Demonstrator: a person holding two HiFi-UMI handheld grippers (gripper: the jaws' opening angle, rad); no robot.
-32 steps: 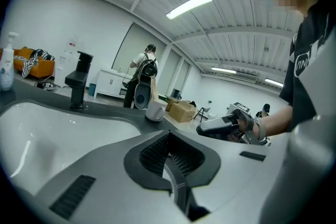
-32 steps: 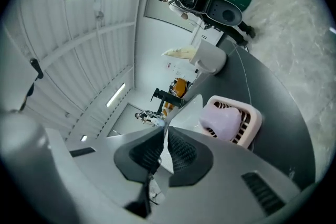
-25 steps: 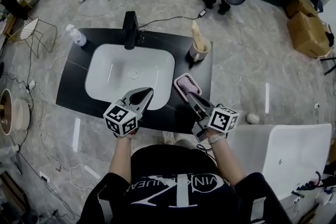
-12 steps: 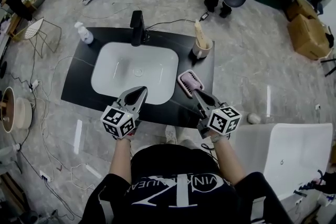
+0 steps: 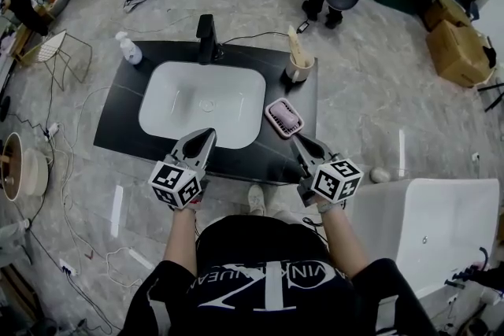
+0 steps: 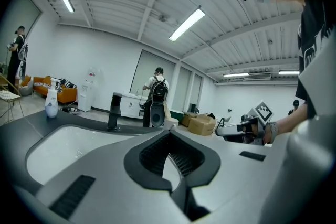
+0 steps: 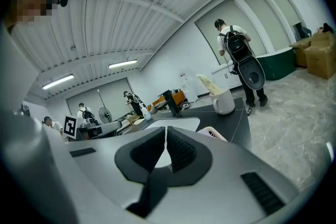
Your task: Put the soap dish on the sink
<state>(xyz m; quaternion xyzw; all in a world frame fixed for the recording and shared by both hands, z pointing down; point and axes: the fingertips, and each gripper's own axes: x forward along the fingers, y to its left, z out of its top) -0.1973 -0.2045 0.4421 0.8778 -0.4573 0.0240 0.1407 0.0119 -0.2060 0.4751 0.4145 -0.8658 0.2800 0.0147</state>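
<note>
My left gripper (image 5: 206, 134) and right gripper (image 5: 298, 141) are closed, empty; the soap dish (image 5: 284, 118) lies apart on the worktop (image 5: 122, 118).

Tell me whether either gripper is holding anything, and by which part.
Nothing is held. The left gripper and right gripper are both shut and empty; the soap dish lies unheld on the counter.

Bright, even light fell from ceiling strip lights (image 6: 186, 24) high above the left hand-held gripper (image 6: 169, 136). Shadows were soft. Both gripper views bent strongly outward, with black corners.
</note>
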